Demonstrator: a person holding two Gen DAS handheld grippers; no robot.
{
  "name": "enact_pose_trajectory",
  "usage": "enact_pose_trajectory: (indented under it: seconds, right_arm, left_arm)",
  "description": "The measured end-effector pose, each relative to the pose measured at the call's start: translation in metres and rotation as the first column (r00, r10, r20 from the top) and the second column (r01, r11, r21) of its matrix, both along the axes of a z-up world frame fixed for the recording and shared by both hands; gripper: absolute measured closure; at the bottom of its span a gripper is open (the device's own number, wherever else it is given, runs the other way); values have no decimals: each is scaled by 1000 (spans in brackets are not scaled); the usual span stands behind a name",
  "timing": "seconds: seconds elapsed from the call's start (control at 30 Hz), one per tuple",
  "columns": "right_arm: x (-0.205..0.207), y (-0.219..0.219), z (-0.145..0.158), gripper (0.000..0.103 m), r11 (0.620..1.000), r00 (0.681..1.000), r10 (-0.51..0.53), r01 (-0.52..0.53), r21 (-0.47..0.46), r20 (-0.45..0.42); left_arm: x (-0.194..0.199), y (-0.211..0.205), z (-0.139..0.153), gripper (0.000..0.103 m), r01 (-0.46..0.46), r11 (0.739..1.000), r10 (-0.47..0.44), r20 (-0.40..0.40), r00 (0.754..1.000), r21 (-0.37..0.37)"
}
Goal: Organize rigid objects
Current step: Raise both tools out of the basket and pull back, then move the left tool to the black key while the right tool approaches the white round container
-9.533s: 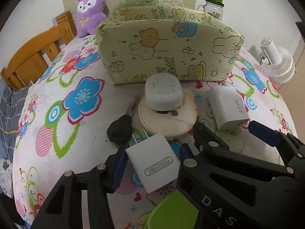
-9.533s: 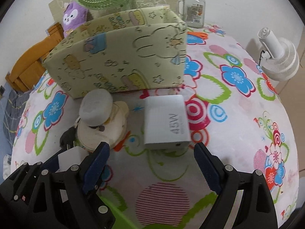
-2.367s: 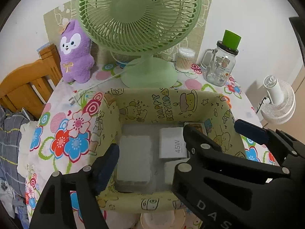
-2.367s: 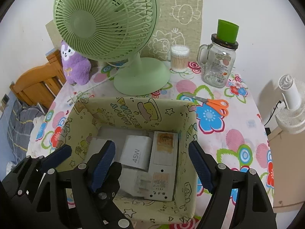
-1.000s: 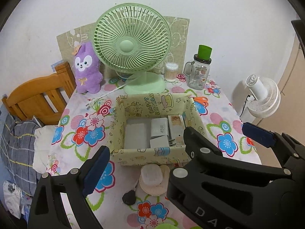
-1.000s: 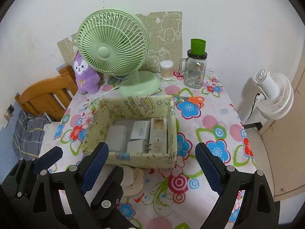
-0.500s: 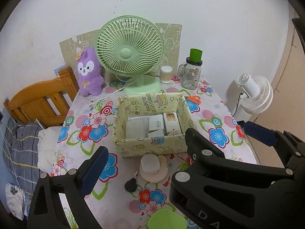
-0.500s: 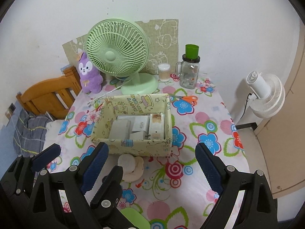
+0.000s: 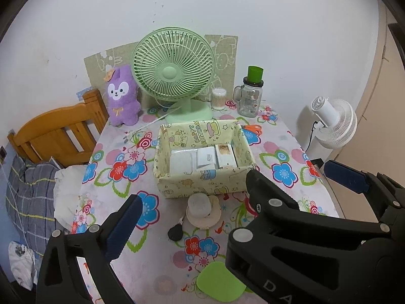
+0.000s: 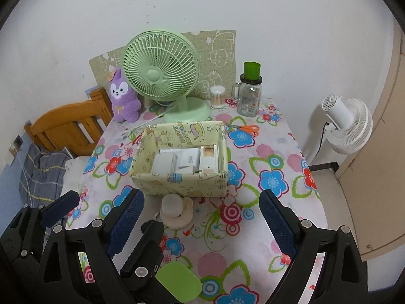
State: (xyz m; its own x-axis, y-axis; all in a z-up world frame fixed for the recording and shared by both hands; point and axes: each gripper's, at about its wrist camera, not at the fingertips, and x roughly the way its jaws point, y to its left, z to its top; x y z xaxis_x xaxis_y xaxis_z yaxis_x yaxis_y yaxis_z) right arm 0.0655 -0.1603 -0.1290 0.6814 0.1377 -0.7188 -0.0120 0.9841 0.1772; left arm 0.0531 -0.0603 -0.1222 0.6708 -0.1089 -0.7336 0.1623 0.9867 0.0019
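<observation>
A yellow cartoon-print fabric box (image 9: 202,186) (image 10: 182,181) sits mid-table and holds several white chargers (image 9: 206,155) (image 10: 188,159) and flat white boxes. In front of it a white round gadget rests on a beige disc (image 9: 202,211) (image 10: 177,214), with a small black object (image 9: 175,233) beside it. My left gripper (image 9: 192,215) is open and empty, high above the table's near side. My right gripper (image 10: 202,215) is open and empty, also held high and back; the left gripper's fingers (image 10: 60,207) show at its lower left.
A green desk fan (image 9: 174,76), purple plush (image 9: 122,96), cotton-swab jar (image 9: 219,98), glass mug jar (image 9: 250,96) and orange scissors (image 10: 245,129) stand at the back. A green oval lid (image 10: 179,281) lies near the front edge. A wooden chair (image 9: 58,131) is left, a white floor fan (image 10: 346,124) right.
Both grippers have pulled up and back from the box, which looks smaller and farther. The white chargers that lay on the table before now lie inside the box. Both grippers stay open.
</observation>
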Motion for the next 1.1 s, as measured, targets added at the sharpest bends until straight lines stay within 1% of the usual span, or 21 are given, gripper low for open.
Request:
enact_pose_trajectory:
  seconds: [0.17,0.27,0.4,0.57,0.77,0.9,1.1]
  right_arm:
    - [-9,0,-2,9,1000,1000,-6,6,-2,-9]
    - [-15,1,-3,9,1000,1000,-7,7,-8,-4]
    - [-22,3,-5,9,1000,1000,-11,11,-21,-2]
    - [-27,4,-9,9,1000,1000,-13,12,-25,-3]
    - [-34,9,-19,9,999,1000,-17,17,-34,12]
    - [-34,13,-29,9,999,1000,-15,16,-29,10]
    - [-29,20,-48,9,1000,1000,-13,13,-19,-8]
  left_arm:
    - [-9,1,-3,2,12,1000,-12,-8,1000,0]
    - [-16,2,-4,2,18,1000,-18,13,1000,-4]
    - [-20,2,-7,2,32,999,-32,5,999,-11]
    - [-28,4,-12,2,41,999,-41,24,999,-13]
    - [-30,8,-23,2,37,999,-37,6,999,-29]
    - [-32,10,-32,2,40,999,-40,5,999,-21]
    - [-28,15,-52,2,39,999,-40,-18,999,-9]
